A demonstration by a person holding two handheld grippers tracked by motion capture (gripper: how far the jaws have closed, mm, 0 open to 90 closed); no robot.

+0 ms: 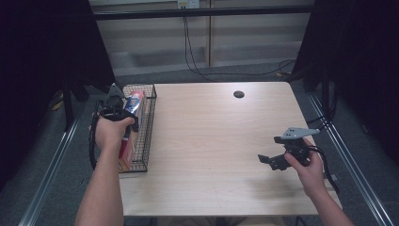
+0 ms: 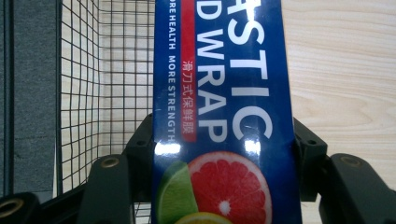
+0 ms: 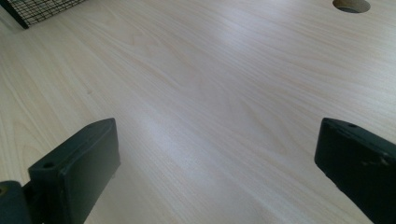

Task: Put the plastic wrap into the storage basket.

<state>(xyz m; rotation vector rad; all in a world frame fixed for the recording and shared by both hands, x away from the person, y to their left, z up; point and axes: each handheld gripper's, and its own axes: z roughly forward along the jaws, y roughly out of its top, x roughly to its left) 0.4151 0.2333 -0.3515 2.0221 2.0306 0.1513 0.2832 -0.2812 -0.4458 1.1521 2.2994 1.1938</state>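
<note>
The left gripper (image 1: 123, 112) is up over the wire basket (image 1: 149, 123) at the left edge of the table (image 1: 211, 141). It is clamped on a blue plastic wrap box (image 2: 224, 112). In the left gripper view the box stands right between the 2 black jaws, w/ a jaw pressed on each side. The box has big white letters, a red strip w/ small writing, and pics of a red grapefruit slice and a green lime. The black wire basket is behind the box and to its left in that view. In the high view the box top (image 1: 134, 104) pokes out past the left hand (image 1: 110, 131), over the basket. More boxes lie in the basket, under the arm.

The right gripper (image 1: 269, 160) is near the right side of the table, well apart from the basket. Its jaws are spread wide w/ nothing in them, just bare wood below. The right hand (image 1: 306, 167) holds it low over the table. A round hole (image 1: 238, 94) is in the table near the far edge.
</note>
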